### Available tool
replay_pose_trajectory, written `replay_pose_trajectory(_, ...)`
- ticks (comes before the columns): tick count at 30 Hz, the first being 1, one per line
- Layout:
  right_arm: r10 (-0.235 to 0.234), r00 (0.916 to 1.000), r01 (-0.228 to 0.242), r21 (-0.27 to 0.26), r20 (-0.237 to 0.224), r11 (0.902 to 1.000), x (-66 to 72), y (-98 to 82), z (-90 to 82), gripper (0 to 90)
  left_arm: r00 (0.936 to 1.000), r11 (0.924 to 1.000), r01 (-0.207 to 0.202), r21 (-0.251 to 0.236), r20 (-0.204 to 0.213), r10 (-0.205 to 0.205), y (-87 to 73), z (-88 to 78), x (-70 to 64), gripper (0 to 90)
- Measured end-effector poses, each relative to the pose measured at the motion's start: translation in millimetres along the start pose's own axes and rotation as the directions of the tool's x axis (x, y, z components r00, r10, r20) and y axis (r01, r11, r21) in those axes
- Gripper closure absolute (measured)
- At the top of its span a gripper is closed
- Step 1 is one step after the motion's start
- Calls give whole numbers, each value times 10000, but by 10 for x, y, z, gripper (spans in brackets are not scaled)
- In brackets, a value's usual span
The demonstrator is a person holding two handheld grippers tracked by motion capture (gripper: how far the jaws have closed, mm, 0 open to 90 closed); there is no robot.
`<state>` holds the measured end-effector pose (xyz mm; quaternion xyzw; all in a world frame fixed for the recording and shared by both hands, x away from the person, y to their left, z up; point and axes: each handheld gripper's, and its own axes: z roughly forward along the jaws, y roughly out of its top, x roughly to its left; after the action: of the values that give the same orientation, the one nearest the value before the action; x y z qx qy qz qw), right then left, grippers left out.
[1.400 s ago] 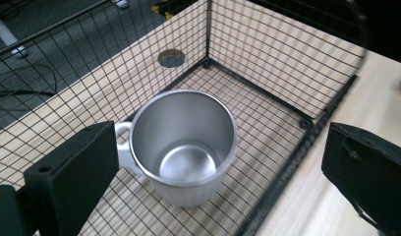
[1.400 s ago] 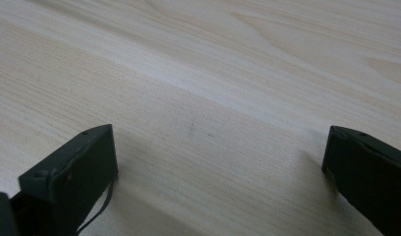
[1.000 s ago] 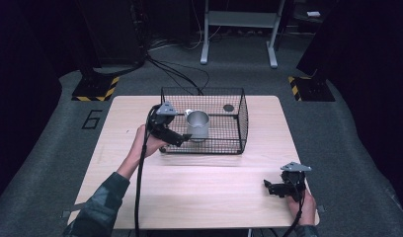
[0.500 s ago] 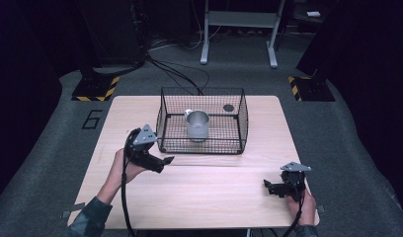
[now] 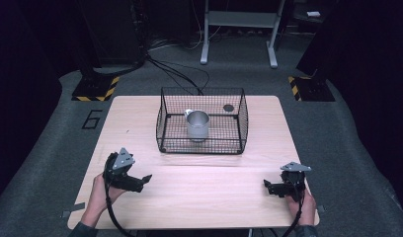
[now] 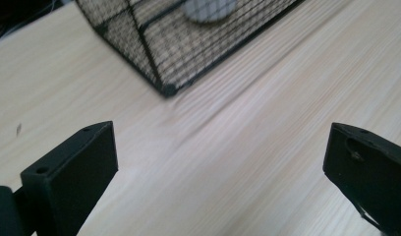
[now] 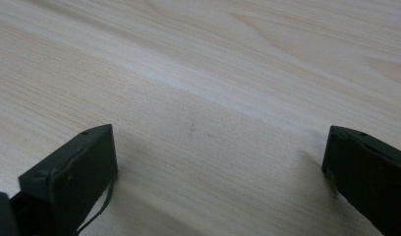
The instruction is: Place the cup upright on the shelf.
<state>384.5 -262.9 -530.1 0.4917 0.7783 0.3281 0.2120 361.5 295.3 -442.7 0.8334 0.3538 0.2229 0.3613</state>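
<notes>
Pulled back from the basket toward the near left of the counter (image 5: 140,123): left gripper (image 5: 140,181), jaws spread and empty. Parked low at the near right corner, likely just resting: right gripper (image 5: 268,186), jaws likewise spread over bare wood. Set mid-counter, well apart from both: wire basket (image 5: 202,143). Left upright inside it, probably already delivered: metal cup (image 5: 197,124). Beside that, on the basket floor: small dark disc (image 5: 228,107).
</notes>
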Motion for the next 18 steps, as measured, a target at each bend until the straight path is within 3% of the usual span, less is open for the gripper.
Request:
replay_pose_trajectory(6, 100, 9999, -100, 20, 9, 9999, 7, 0, -2, 0, 9954, 9959, 843, 322, -476, -827, -413, 90, 142, 0)
replay_pose_trajectory(10, 81, 10000, -81, 12, 9, 10000, 6, 0, -1, 0, 9860, 9865, 1503, 653, -829, -1448, -681, 212, 247, 0)
replay_pose_trajectory(16, 100, 9999, -100, 18, 10, 9999, 7, 0, -2, 0, 9799, 9805, 1680, 1017, -1261, -1549, -859, 317, 294, 0)
replay_pose_trajectory(18, 105, 9999, -105, 18, 12, 9999, 7, 0, -2, 0, 9779, 9808, 1796, 755, -1220, -1697, -900, 342, 312, 0)
